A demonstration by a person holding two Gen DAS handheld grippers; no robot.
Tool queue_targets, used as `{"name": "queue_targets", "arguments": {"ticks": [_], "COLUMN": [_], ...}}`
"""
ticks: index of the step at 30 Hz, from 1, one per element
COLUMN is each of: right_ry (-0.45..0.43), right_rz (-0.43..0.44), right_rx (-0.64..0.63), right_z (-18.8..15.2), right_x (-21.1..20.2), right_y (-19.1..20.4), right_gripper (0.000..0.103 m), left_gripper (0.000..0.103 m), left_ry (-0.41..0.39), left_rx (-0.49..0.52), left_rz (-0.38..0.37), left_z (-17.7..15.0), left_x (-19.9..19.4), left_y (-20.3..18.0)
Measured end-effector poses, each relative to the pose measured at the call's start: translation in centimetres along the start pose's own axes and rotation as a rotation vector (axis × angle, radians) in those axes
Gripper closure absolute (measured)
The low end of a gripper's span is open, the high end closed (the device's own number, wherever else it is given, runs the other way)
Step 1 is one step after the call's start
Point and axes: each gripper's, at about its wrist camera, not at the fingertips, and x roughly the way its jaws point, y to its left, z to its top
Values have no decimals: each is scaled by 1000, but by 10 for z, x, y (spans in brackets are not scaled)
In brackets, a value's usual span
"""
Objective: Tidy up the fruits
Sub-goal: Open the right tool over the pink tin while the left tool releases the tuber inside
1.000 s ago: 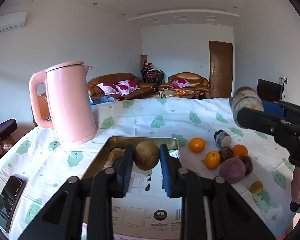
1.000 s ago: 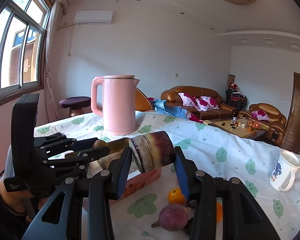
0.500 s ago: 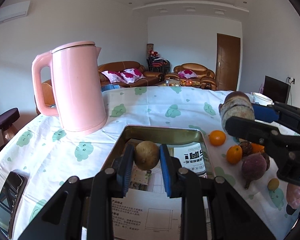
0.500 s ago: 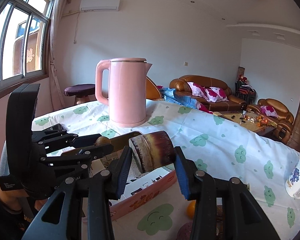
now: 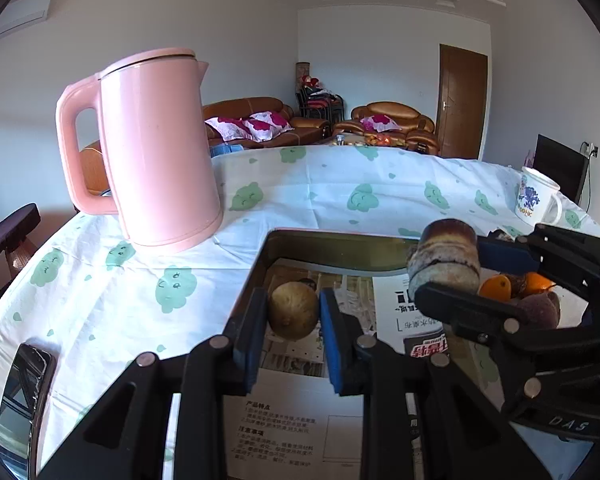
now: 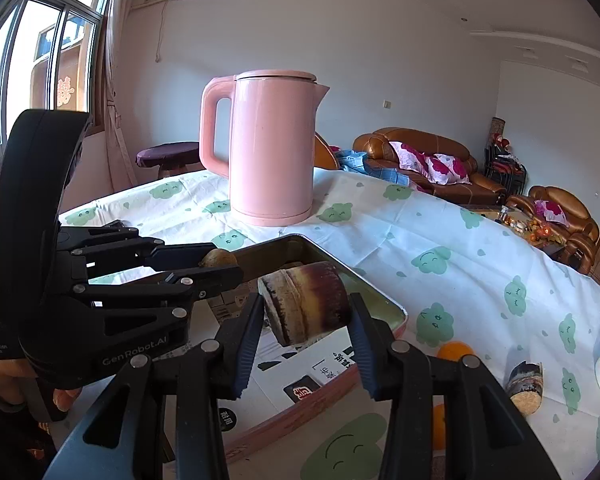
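Observation:
My left gripper [image 5: 294, 314] is shut on a round brown fruit [image 5: 293, 311] and holds it over the left side of the open metal box [image 5: 340, 240]. My right gripper [image 6: 304, 308] is shut on a short purple-brown sugarcane piece [image 6: 306, 304], held over the same box [image 6: 380, 298]. In the left wrist view the sugarcane piece [image 5: 444, 258] hangs at the box's right side. In the right wrist view the left gripper [image 6: 216, 266] and its fruit [image 6: 219, 258] are to the left. Oranges [image 5: 496, 286] and a purple fruit [image 5: 540, 310] lie right of the box.
A pink kettle [image 5: 156, 152] stands behind the box on the left. A phone [image 5: 22, 396] lies at the near left. A white mug [image 5: 534, 200] is at the far right. Another sugarcane piece [image 6: 526, 388] and an orange [image 6: 454, 350] lie on the green-patterned cloth.
Both grippers have moved forward and down over the box with their loads. The kettle and the box look nearer and larger.

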Motion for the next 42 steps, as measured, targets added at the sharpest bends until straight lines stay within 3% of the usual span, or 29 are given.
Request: {"name": "queue_targets", "arguments": {"ticks": [14,26,32,34,38,42], "right_ry": [84,142,144,130,122,102], "right_rz": [-2,-36,-76,-89,-133,-182], "right_rx": [10,-9,-8,7,22,36], "right_z": [-6,-6,-5,-5,-8,-20], "right_x": [22,34,35,31,16,-19], "right_y": [1,6,6,3,-4,-15], "right_gripper": [59,58,55,50,49,49], "left_gripper": [75,75,61,56,33,30], "left_ry": [87,113,79,57,-18,-52], "left_rx": [-21,-10,-11,-12,-37,-47], "left_rz": [-26,-6,31,35,41,3], "left_z": [-1,-1,-1,0,-1,-7], "left_x": [18,23,17,13,-4,-19], "left_y": [5,2,3,4,4,-7]}}
